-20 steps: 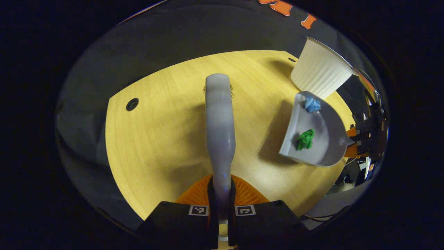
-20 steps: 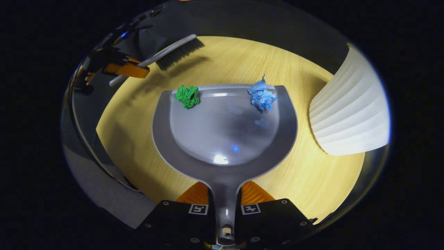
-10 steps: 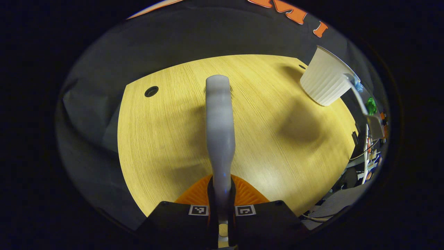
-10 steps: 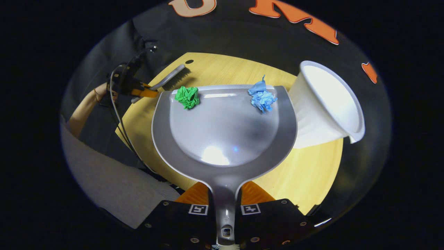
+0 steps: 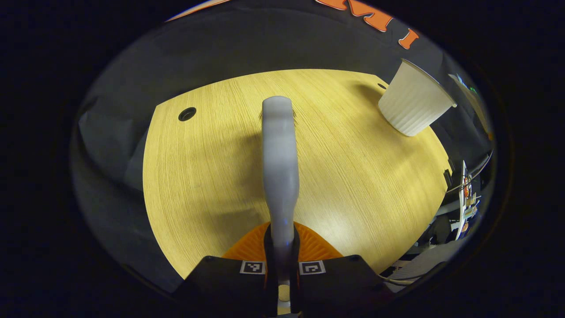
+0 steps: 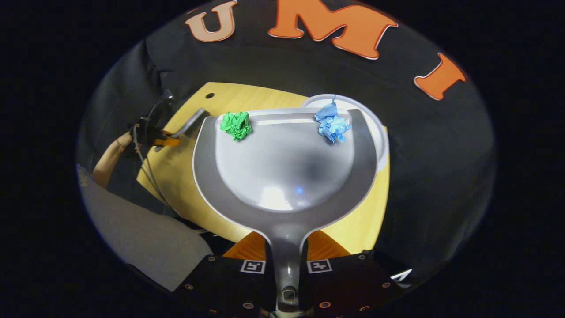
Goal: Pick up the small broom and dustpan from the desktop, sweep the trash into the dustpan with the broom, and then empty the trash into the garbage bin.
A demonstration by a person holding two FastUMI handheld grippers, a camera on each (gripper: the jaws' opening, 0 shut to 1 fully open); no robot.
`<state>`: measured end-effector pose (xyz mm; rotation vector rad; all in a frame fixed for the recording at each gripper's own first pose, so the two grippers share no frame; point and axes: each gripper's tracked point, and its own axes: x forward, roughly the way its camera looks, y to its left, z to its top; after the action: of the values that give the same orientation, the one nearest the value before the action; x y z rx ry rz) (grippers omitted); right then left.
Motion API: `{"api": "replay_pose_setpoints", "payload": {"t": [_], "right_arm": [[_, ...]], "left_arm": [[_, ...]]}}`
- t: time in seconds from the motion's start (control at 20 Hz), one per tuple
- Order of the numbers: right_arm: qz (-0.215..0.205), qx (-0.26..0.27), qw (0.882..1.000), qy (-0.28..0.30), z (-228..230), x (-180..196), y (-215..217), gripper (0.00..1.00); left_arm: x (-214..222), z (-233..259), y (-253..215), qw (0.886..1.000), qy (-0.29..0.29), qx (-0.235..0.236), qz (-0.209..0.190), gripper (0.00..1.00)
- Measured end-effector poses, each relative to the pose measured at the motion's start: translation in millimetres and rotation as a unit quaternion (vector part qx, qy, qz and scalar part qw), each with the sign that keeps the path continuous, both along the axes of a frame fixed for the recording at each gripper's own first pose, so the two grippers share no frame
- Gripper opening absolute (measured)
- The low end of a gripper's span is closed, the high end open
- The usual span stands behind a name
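In the left gripper view my left gripper [image 5: 281,242] is shut on the grey broom [image 5: 280,163], which points forward above the wooden desktop [image 5: 207,172]. The white ribbed garbage bin [image 5: 414,105] stands at the far right of that desk. In the right gripper view my right gripper [image 6: 287,249] is shut on the handle of the grey dustpan [image 6: 287,176], held high and about level. A green paper ball [image 6: 236,125] and a blue paper ball [image 6: 332,125] lie at its front lip. The bin's rim [image 6: 378,132] shows just behind the lip, under the blue ball.
Farther off at the left of the right gripper view, a person's arm [image 6: 108,159] holds the other gripper [image 6: 152,136] with the broom [image 6: 190,123]. A cable hole [image 5: 187,114] sits near the desk's far left corner. Black cloth walls surround the desk.
The right gripper has lifted the dustpan off the desk and carried it over the bin, both paper balls staying at the lip. The left gripper with the broom has barely moved.
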<state>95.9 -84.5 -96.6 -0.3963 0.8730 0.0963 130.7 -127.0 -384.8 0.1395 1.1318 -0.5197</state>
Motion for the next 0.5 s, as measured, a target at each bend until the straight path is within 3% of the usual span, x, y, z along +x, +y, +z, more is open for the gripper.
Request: {"api": "replay_pose_setpoints", "payload": {"t": [0.2, 0.5], "right_arm": [[-0.04, -0.11, 0.993, -0.01, 32.5, 35.0, -74.7, 0.2], [-0.054, -0.263, 0.963, 0.0, 65.9, 62.3, -145.7, 0.2]], "left_arm": [[3.4, 5.4, 1.3, 1.0, 0.0, 0.011, -0.009, 0.13], [4.4, 8.8, 0.8, 1.0, 0.0, 0.02, -0.007, 0.14]]}}
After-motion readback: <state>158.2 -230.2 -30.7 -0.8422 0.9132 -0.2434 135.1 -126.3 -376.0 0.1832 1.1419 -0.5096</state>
